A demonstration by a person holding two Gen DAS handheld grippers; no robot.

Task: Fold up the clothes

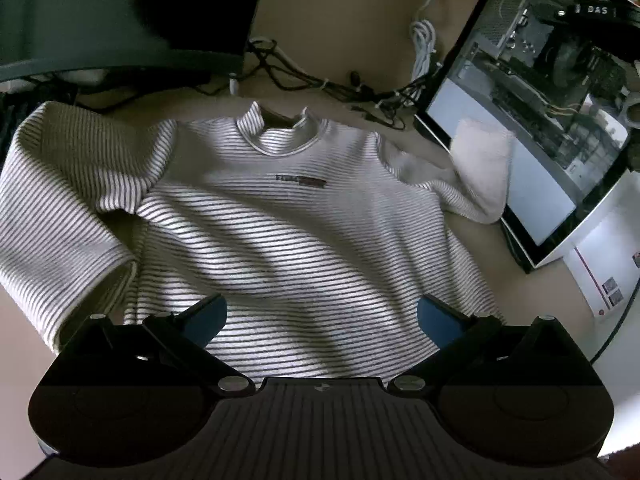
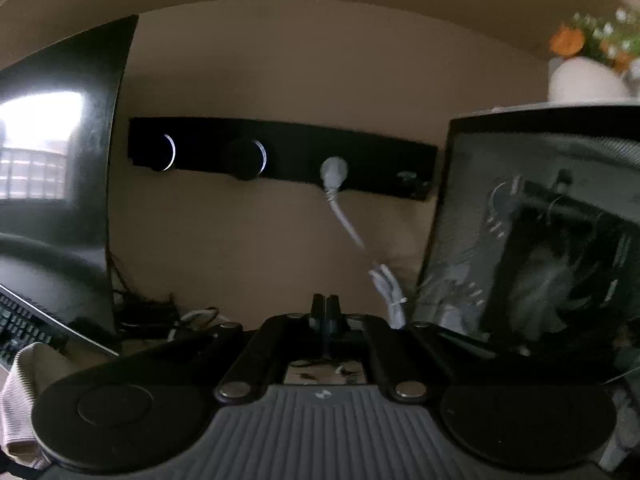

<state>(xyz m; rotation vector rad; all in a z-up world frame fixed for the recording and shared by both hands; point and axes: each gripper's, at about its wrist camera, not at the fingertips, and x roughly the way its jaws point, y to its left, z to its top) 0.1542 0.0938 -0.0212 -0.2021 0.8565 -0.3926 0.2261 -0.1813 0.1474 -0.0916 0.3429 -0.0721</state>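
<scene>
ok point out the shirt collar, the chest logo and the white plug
collar (image 1: 277, 141): left wrist view, front of the neckband
logo (image 1: 301, 180): left wrist view, middle of the chest label
plug (image 2: 334, 171): right wrist view, round head

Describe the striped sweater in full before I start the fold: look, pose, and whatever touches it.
The striped sweater is a soft ribbed knit, white with thin dark stripes, with a raised collar and a small dark chest label. It lies front up on the tan desk, collar toward the cables, body fairly flat with gentle ripples. One sleeve is bent and bunched beside the body; the other trails toward the glass-sided computer case, showing its plain inside. The left gripper, open, hangs over the hem; nothing grips the sweater.
</scene>
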